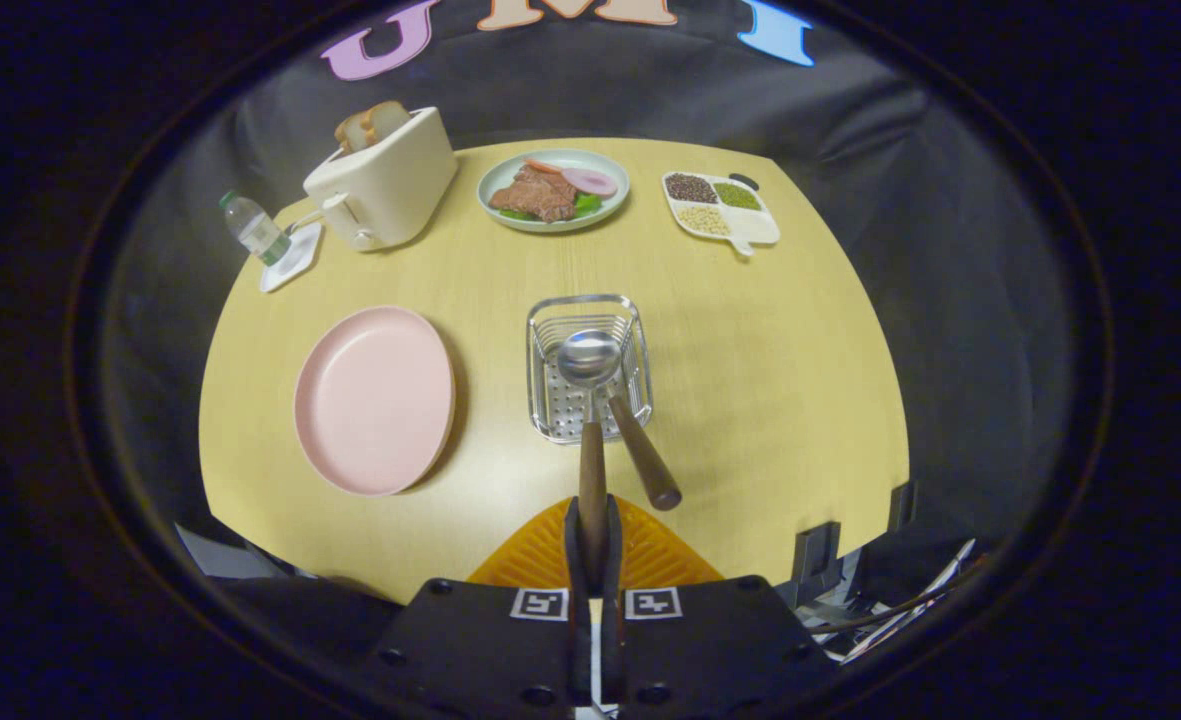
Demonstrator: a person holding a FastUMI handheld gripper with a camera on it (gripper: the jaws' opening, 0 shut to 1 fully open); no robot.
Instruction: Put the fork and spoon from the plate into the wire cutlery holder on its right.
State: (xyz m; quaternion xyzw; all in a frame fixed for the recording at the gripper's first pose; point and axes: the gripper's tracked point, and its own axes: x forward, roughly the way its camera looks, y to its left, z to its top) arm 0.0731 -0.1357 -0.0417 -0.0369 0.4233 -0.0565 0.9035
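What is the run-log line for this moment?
gripper: shut on spoon | spoon: bowl over holder | fork: in holder | plate: empty

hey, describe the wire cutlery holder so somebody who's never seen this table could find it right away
On the round yellow table, look just right of the empty pink plate. The wire cutlery holder is a small, shiny, open-topped basket just ahead of the gripper, whose fingers are shut on a wooden-handled spoon reaching into it. It is the only see-through metal thing there, with a second wooden handle leaning out.
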